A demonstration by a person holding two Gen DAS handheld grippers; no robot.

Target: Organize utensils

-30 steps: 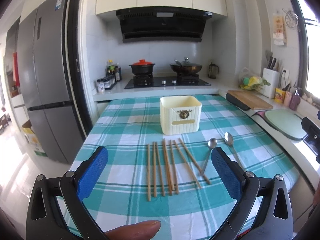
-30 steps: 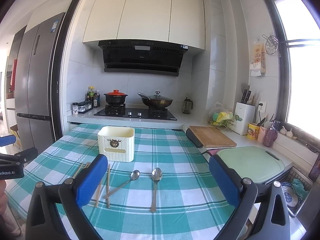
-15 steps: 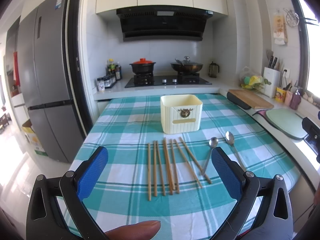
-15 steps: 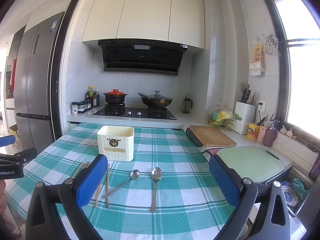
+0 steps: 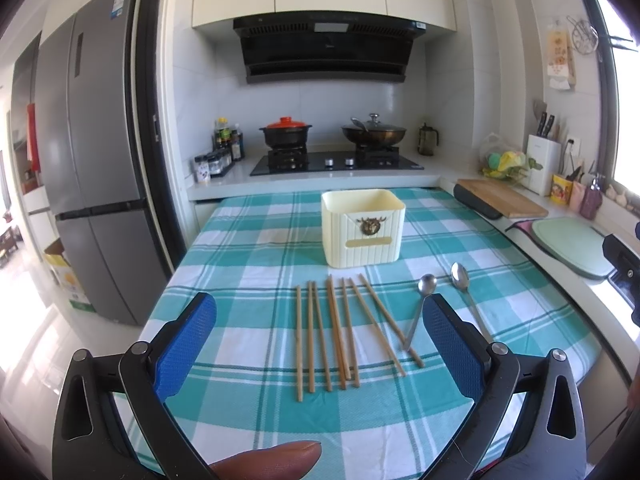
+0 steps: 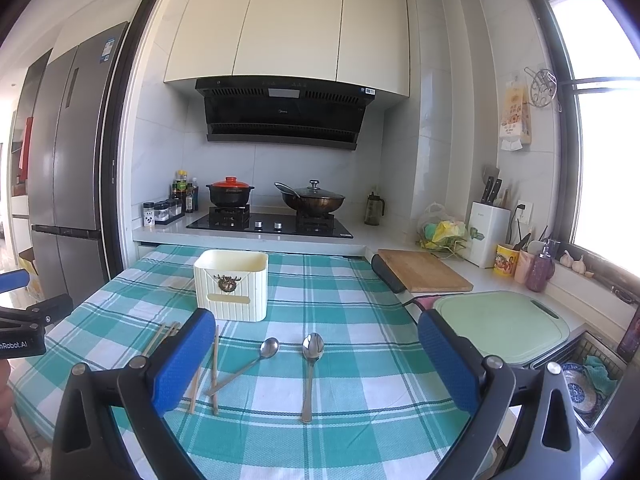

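**Utensils loose, both grippers empty**

While nothing is held, the risks sit in the layout. Chopsticks point(image 5: 340, 330) lie in a tight fan just in front of the holder point(image 5: 363, 233); several touch or nearly touch, so a pinch meant for one will likely drag a neighbour. Left spoon point(image 5: 418, 312) angles in, its handle tip meeting the rightmost chopstick; lifting either could flick the other. Right spoon point(image 6: 311, 372) lies apart, right of the holder's front, the cleaner pick. Thin, flat items on cloth point(image 5: 248, 264): jaws may bunch the fabric or slip off.

Left gripper point(image 5: 320, 348): jaws wide apart, raised above the near cloth edge, aimed level at the holder, chopsticks framed between its pads. Right gripper point(image 6: 312, 364): jaws equally wide, hovering, both spoons between its pads, holder ahead and left.
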